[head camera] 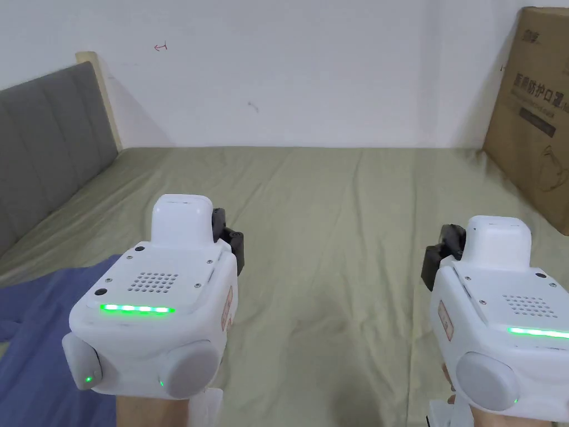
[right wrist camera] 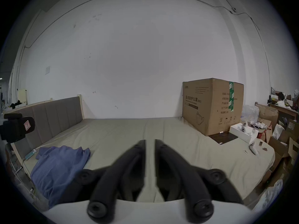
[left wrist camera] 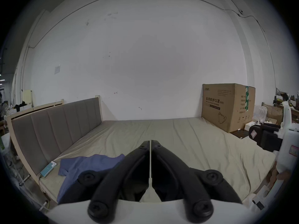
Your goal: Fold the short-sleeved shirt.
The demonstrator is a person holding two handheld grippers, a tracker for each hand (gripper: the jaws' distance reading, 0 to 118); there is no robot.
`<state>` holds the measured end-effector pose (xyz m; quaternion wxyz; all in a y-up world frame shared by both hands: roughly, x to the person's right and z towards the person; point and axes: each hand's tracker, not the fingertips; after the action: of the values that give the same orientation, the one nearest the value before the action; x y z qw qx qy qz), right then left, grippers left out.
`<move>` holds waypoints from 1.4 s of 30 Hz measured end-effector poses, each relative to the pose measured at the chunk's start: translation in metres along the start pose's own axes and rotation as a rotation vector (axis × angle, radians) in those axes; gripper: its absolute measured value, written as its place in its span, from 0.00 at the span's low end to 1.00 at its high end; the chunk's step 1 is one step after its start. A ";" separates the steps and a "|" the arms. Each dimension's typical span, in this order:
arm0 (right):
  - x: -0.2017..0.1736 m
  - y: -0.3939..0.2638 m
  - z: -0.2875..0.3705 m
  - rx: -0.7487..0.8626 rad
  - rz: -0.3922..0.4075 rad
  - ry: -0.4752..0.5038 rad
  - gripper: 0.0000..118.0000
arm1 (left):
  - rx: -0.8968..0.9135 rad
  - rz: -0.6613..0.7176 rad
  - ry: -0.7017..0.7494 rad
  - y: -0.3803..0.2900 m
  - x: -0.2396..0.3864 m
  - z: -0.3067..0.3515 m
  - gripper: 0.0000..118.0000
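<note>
I hold both grippers above the bed (head camera: pixel 333 222), touching nothing: left gripper (left wrist camera: pixel 150 142) jaws together, right gripper (right wrist camera: pixel 150 141) jaws barely apart. The blue shirt (right wrist camera: pixel 59 164) lies crumpled at near left.

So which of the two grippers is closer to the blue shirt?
The left gripper: the shirt lies just beside it, while the right gripper sits farther off.

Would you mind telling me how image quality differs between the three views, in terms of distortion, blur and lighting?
Head view: rectilinear, evenly lit, sharp on the bed sheet. Left gripper view: fisheye with dark vignette, wall lines bowed, shirt fairly crisp. Right gripper view: same fisheye, but the right gripper close to the lens looks soft and blurred.
</note>
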<state>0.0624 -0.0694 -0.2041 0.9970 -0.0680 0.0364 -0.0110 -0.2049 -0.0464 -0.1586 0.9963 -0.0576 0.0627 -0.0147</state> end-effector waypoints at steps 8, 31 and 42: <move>0.001 -0.001 -0.001 -0.015 0.000 0.005 0.00 | -0.024 0.028 -0.014 0.001 -0.004 -0.003 0.00; -0.152 -0.004 -0.026 -0.104 0.066 0.462 0.00 | -0.061 0.052 0.428 0.000 -0.139 0.087 0.00; -0.156 -0.031 -0.044 -0.231 0.067 0.460 0.00 | -0.348 0.193 0.286 -0.063 -0.169 -0.009 0.00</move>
<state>-0.0964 -0.1015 -0.2319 0.9479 -0.1762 0.2652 0.0110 -0.3753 -0.1040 -0.1391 0.9491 -0.2194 0.2098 0.0836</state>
